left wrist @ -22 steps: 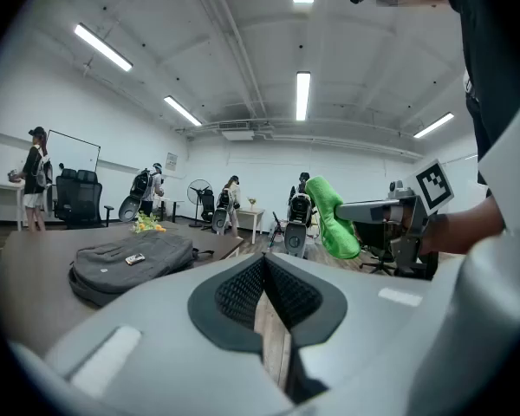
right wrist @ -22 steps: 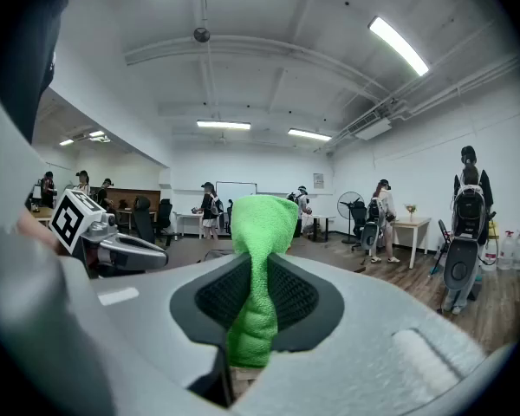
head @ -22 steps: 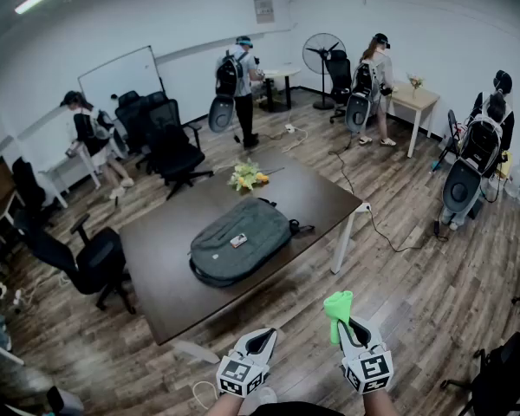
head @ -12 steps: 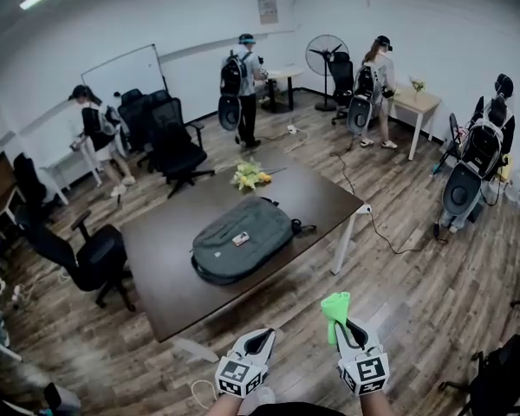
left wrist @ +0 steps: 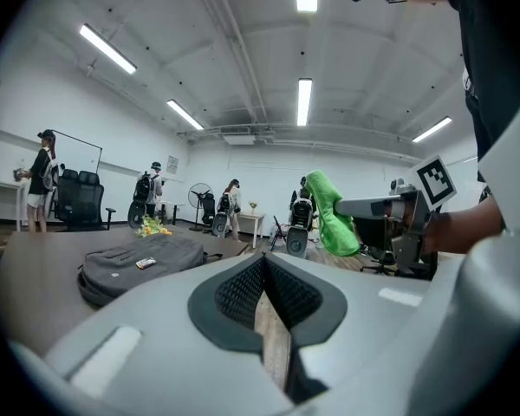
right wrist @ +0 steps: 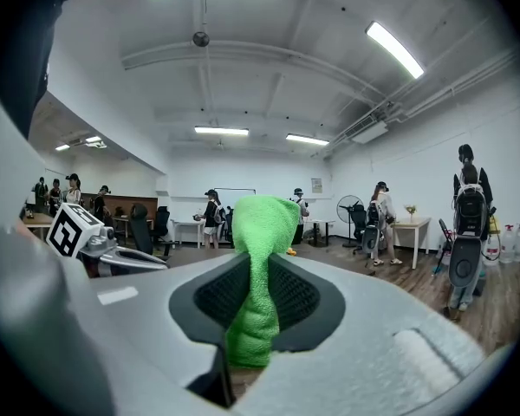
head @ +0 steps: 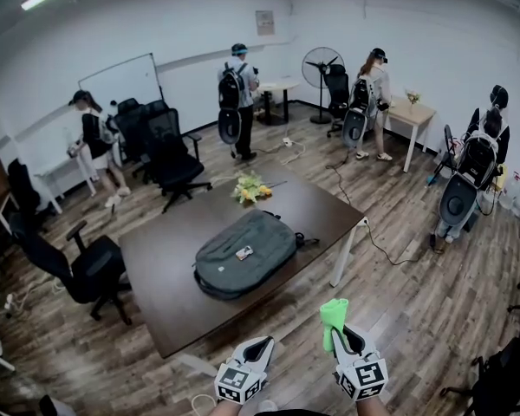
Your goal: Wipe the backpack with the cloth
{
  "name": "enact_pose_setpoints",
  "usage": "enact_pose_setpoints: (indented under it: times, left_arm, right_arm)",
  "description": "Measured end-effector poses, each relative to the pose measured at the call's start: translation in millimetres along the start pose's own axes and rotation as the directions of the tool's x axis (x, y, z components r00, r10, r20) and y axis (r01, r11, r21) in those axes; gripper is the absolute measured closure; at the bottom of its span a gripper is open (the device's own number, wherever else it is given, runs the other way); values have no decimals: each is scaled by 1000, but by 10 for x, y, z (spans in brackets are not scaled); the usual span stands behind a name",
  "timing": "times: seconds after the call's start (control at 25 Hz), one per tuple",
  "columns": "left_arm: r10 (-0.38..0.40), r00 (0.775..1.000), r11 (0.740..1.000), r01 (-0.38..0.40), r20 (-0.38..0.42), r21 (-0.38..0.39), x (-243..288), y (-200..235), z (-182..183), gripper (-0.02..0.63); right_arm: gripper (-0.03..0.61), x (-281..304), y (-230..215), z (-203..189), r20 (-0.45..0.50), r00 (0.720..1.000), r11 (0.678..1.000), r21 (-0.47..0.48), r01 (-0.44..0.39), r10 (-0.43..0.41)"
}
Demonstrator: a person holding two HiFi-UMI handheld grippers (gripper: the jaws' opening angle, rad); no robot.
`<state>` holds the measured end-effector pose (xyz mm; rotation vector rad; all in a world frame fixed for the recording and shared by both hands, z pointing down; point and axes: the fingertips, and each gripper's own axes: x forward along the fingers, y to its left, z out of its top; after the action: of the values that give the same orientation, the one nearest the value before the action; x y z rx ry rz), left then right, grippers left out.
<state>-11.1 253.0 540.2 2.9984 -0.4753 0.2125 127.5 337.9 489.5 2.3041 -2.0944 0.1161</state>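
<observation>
A grey backpack (head: 245, 254) lies flat on the brown table (head: 169, 306), with a small tag on top; the left gripper view shows the backpack (left wrist: 139, 265) low at the left. My right gripper (head: 340, 337) is shut on a green cloth (head: 334, 316) that sticks up past its jaws, well in front of the table's near edge. The same cloth (right wrist: 258, 271) fills the jaws in the right gripper view. My left gripper (head: 258, 348) hangs beside it, shut with nothing held. Both grippers are apart from the backpack.
Yellow flowers (head: 249, 186) lie on the table's far end. Black office chairs (head: 94, 267) stand to the left of the table. Several people with backpacks stand about the room, one by a small table (head: 416, 111) at the right. A cable runs across the wooden floor.
The view has shifted slightly, so the table and backpack sit a little lower and nearer. Both grippers keep their pose, and the cloth stays held.
</observation>
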Motion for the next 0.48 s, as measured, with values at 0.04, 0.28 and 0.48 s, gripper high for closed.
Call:
enact_pose_setpoints:
  times: [0.04,0.28,0.48]
  left_arm:
    - [-2,1000,1000,2,2,0,-15,58,-5,595]
    - [-16,1000,1000,16,5,16,-150,499,26,595]
    - [26,1000,999,-27,-10,-19,-227,879,-55,595]
  right_arm:
    - [509,51,48,7,0,1000,1000,-1,-1,1]
    - [508,418,383,43,-4,1000,994,-107,18,-18]
    - [508,627,675,-79,-39,999,995,-99,-31,27]
